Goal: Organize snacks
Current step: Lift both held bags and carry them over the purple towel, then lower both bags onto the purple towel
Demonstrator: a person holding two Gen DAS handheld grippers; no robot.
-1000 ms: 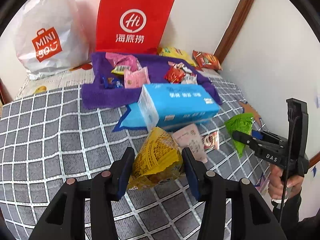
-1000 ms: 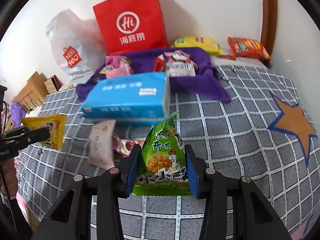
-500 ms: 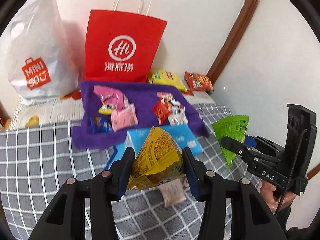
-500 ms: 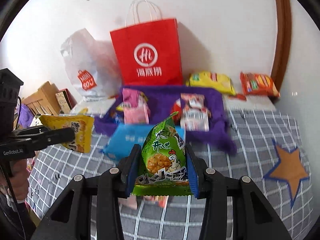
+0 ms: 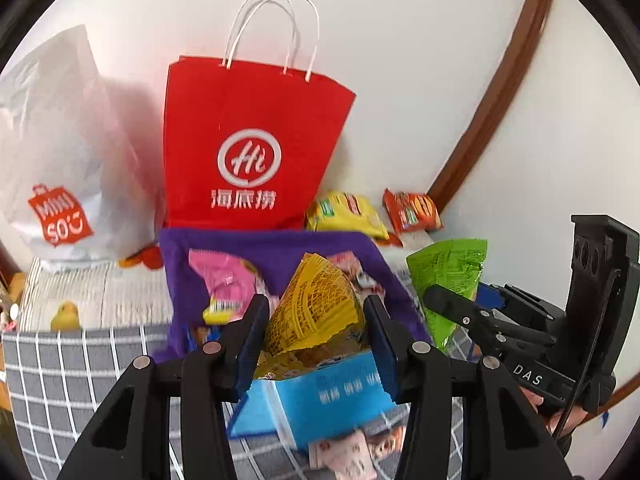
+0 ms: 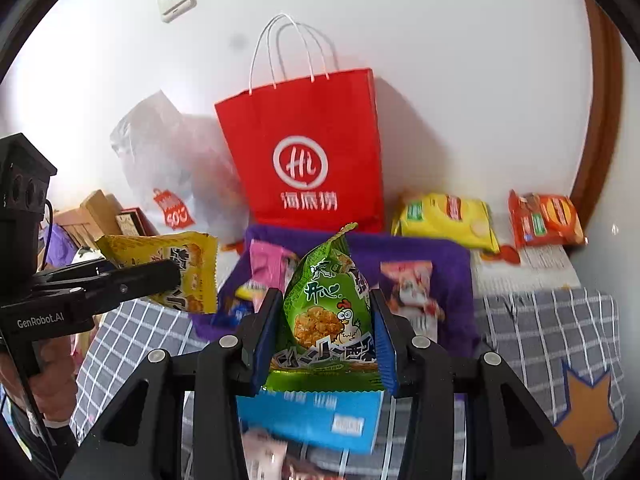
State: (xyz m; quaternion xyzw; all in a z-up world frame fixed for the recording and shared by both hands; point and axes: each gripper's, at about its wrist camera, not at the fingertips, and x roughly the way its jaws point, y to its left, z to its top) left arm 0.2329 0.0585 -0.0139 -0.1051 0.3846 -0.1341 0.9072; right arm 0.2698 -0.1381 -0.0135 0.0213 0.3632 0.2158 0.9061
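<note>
My left gripper (image 5: 316, 320) is shut on a yellow snack packet (image 5: 316, 312) and holds it in the air above the bed; it also shows in the right wrist view (image 6: 168, 268). My right gripper (image 6: 324, 320) is shut on a green chicken-print snack packet (image 6: 328, 312), also lifted; it appears in the left wrist view (image 5: 448, 276). A purple cloth (image 5: 276, 252) with several small snack packets lies ahead, in front of a red paper bag (image 5: 248, 152) that stands against the wall.
A blue tissue pack (image 5: 320, 400) lies just under both grippers on the grey checked bedcover (image 6: 540, 328). A white plastic bag (image 5: 52, 168) stands left of the red bag. Yellow (image 6: 444, 220) and orange (image 6: 544, 220) biscuit packs lie by the wall at right.
Both grippers have risen and moved forward toward the purple cloth and red bag, each still holding its packet. The tissue pack now lies beneath them.
</note>
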